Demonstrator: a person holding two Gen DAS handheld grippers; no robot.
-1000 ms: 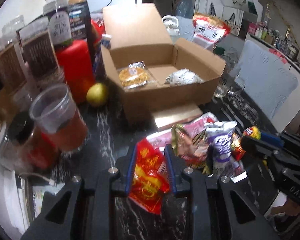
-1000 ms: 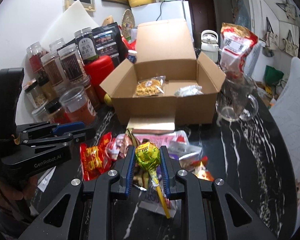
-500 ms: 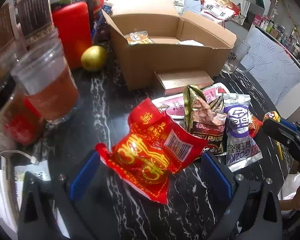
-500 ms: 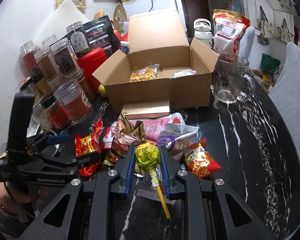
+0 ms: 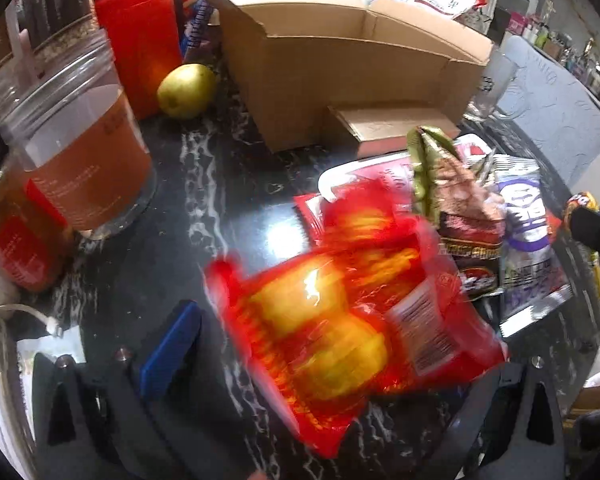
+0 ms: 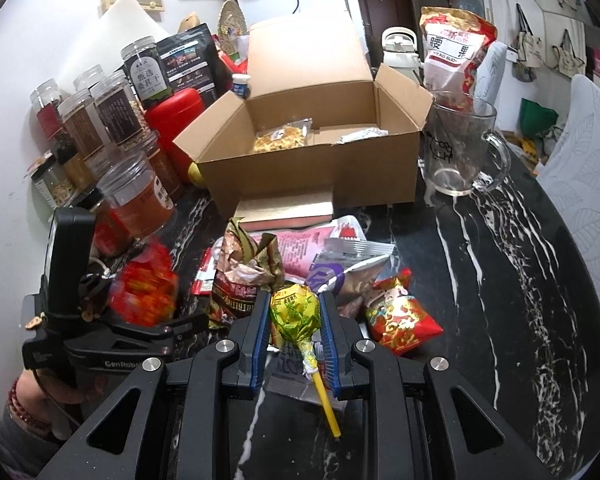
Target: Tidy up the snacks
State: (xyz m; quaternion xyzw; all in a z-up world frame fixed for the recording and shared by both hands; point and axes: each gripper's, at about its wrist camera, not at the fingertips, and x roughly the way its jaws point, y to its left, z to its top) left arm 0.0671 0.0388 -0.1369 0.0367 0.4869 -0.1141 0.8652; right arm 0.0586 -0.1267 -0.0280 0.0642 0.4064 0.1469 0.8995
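Note:
My left gripper [image 5: 332, 344] is wide open over a red and yellow snack packet [image 5: 340, 324], blurred, lying between its blue pads [image 5: 172, 344]. The packet also shows in the right wrist view [image 6: 150, 290], beside the left gripper [image 6: 112, 336]. My right gripper [image 6: 295, 336] is shut on a green-yellow wrapped lollipop [image 6: 296, 314] with a yellow stick. An open cardboard box [image 6: 312, 172] stands behind a pile of snack packets [image 6: 296, 256] and holds two packets.
Jars [image 6: 136, 196], a red canister [image 6: 176, 120] and a yellow fruit [image 5: 186, 90] stand left of the box. A glass mug [image 6: 460, 148] stands to its right. A small red packet [image 6: 396, 316] lies right of my right gripper. The dark marble table [image 6: 500, 280] runs rightwards.
My left gripper opened and let go of the red packet, which now lies between its spread fingers, then moved closer over it. The right gripper kept hold of the lollipop.

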